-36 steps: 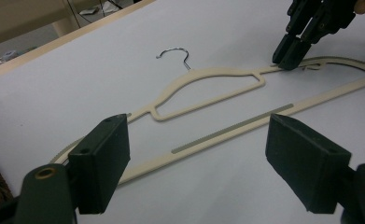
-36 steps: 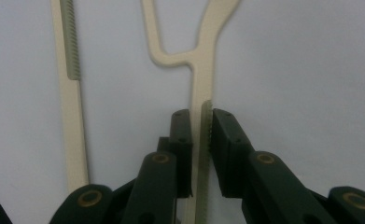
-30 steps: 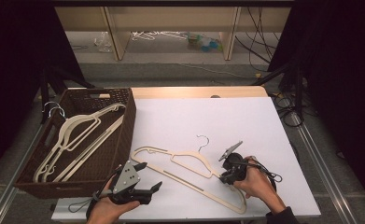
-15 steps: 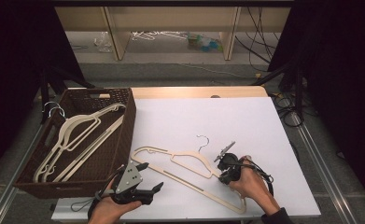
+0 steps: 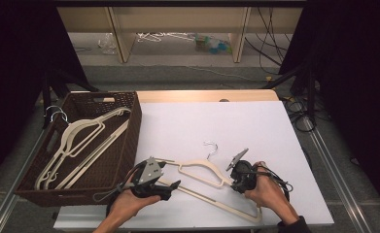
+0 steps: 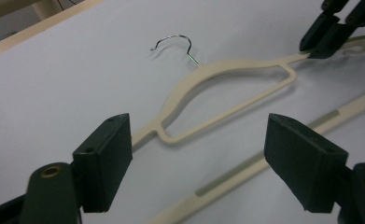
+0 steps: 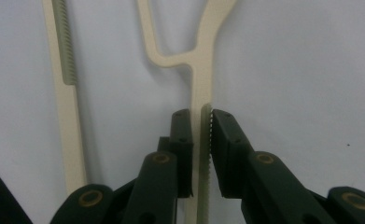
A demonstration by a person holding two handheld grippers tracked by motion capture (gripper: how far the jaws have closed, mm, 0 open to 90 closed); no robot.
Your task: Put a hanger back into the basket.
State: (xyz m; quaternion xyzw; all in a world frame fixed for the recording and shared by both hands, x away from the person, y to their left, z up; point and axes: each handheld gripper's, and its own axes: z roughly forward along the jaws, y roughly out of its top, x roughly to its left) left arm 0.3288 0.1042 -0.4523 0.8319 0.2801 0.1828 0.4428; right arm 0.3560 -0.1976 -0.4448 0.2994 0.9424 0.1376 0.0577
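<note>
One hanger (image 5: 212, 179), two tools

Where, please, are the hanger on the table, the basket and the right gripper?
hanger (image 5: 199, 170): high view, on its cream shoulder below the hook.
basket (image 5: 129, 141): high view, on its right woven wall.
right gripper (image 7: 200, 128): right gripper view, between its jaws, shut on the hanger's arm.

Lab recording booth (black curtains (image 5: 22, 58), floor cables (image 5: 270, 43))
</note>
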